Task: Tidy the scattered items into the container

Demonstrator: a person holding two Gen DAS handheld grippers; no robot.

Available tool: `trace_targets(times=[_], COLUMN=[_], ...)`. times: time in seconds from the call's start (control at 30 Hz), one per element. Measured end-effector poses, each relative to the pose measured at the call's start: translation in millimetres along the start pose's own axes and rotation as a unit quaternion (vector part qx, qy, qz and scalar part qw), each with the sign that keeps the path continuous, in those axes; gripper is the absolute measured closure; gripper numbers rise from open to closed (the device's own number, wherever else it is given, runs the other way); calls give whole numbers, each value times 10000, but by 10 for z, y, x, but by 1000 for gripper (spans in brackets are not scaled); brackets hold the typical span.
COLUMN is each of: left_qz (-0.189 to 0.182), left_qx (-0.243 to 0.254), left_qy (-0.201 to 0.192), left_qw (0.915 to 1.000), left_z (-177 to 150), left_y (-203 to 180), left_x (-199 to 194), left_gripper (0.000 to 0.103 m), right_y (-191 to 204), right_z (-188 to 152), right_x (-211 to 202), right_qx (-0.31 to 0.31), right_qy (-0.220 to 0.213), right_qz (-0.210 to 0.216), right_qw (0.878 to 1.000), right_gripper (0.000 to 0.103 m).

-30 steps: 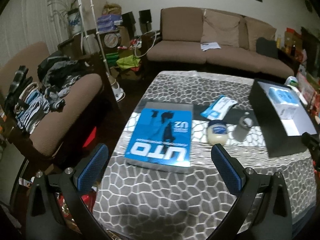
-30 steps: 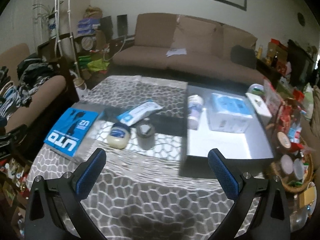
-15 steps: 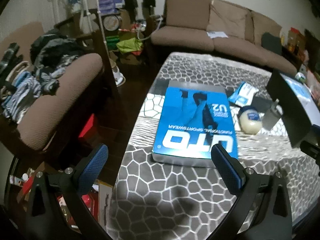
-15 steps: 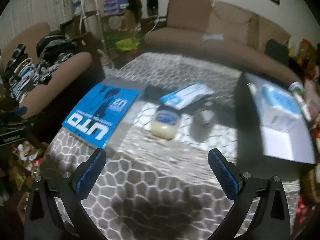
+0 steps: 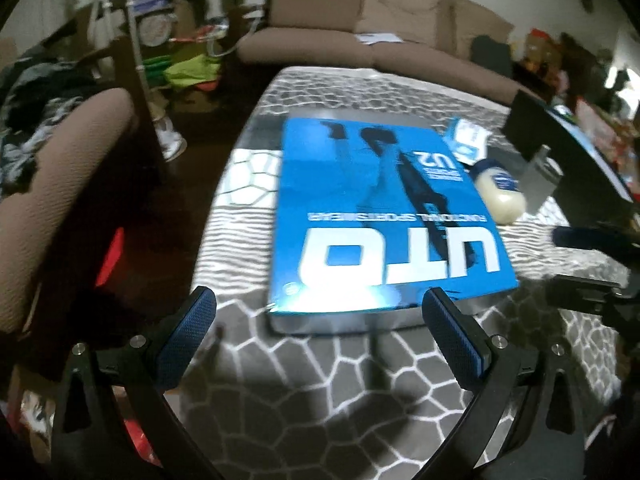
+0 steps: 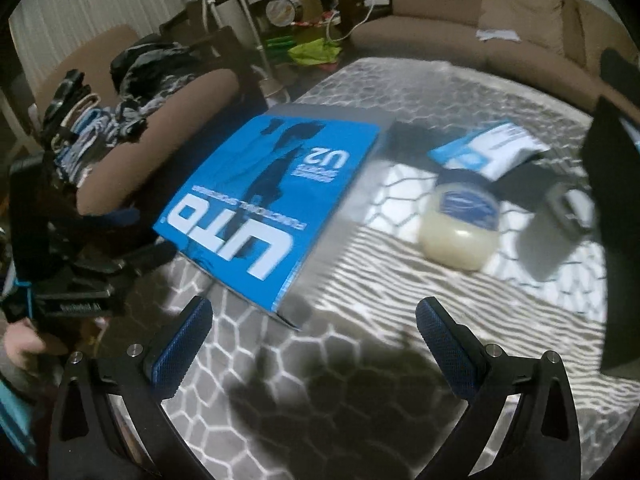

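A flat blue box marked UTO (image 5: 384, 216) (image 6: 272, 188) lies on the patterned table. My left gripper (image 5: 320, 332) hangs open just before the box's near edge. My right gripper (image 6: 314, 340) is open too, over the cloth near the box's near right corner. A small pale jar with a blue label (image 6: 460, 226) (image 5: 498, 188) lies right of the box. Behind it sit a blue and white packet (image 6: 490, 148) (image 5: 466, 138) and a small grey object (image 6: 568, 210) (image 5: 540, 176). The black container (image 6: 616, 184) (image 5: 560, 136) stands at the right; its inside is barely seen.
A grey honeycomb cloth (image 6: 400, 380) covers the table. A brown armchair with piled clothes (image 6: 132, 120) stands left of the table, close to its edge. A brown sofa (image 5: 384, 36) runs along the back. The other gripper's black body (image 5: 592, 264) shows at the left wrist view's right side.
Both grippers have moved forward and down toward the blue box, which now looks much larger. The right gripper has swung left, away from the container. Both stay open.
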State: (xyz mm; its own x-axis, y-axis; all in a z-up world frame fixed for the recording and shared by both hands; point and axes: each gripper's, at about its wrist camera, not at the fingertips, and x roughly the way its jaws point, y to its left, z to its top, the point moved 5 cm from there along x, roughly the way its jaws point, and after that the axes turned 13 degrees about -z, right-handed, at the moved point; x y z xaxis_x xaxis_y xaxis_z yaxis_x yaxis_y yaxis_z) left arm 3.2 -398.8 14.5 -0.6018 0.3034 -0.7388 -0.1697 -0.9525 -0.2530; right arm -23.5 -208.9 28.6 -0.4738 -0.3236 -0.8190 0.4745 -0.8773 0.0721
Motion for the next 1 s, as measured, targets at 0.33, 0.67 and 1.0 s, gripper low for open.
trace_targets(times=[0.33,0.67,1.0], left_qz=[-785,-1098,-1267], left_qx=[124,103,677], left_qy=[96,239,541], left_qw=[9968,9936,9881], left_z=[31,29,-183], left_y=[-12,-218,-874], left_x=[189,166,-224], left_gripper=[0,1,1], right_y=[2,111,-112], right_z=[35,48,-301], right_x=[327,200,-334], right_qx=[778,758,555], right_qy=[451,617,569], right_qz=[948,1153,1063], right_qw=[9914,9885,9911], right_gripper=[0,8,7])
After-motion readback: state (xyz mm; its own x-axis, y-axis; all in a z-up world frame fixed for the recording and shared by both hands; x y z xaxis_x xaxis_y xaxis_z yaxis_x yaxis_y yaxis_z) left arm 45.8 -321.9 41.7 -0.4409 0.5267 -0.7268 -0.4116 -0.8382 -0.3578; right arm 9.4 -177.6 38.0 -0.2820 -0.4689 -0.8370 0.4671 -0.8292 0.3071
